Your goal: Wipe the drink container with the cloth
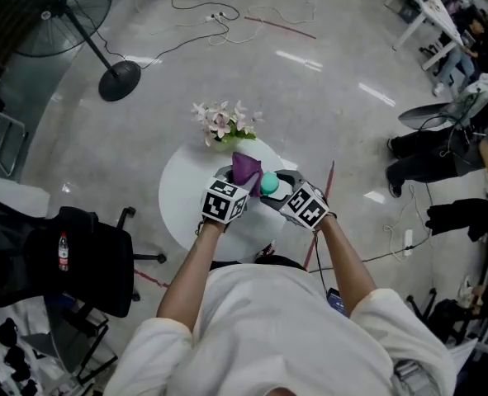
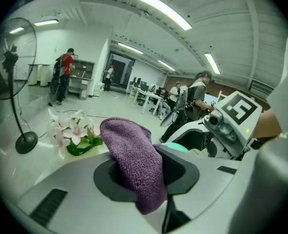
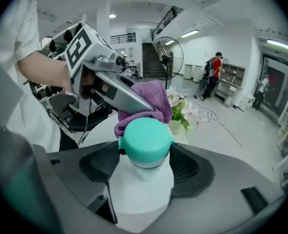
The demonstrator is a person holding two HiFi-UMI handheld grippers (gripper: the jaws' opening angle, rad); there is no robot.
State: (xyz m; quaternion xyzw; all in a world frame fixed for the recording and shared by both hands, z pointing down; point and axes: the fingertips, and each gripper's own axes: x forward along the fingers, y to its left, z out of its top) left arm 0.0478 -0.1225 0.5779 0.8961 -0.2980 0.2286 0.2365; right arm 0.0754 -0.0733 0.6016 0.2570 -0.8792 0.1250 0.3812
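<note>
A white drink bottle with a teal cap lies between the jaws of my right gripper, and its body fills the gap between the dark pads. My left gripper is shut on a purple cloth, which bulges up out of its jaws. In the right gripper view the cloth touches the far side of the cap. Seen from the head, both grippers meet over the round white table, with the cloth beside the cap. My right gripper and left gripper angle toward each other.
A small vase of pale flowers stands at the table's far edge. A pedestal fan and cables are on the floor beyond. A black chair is at my left. People sit and stand at the right.
</note>
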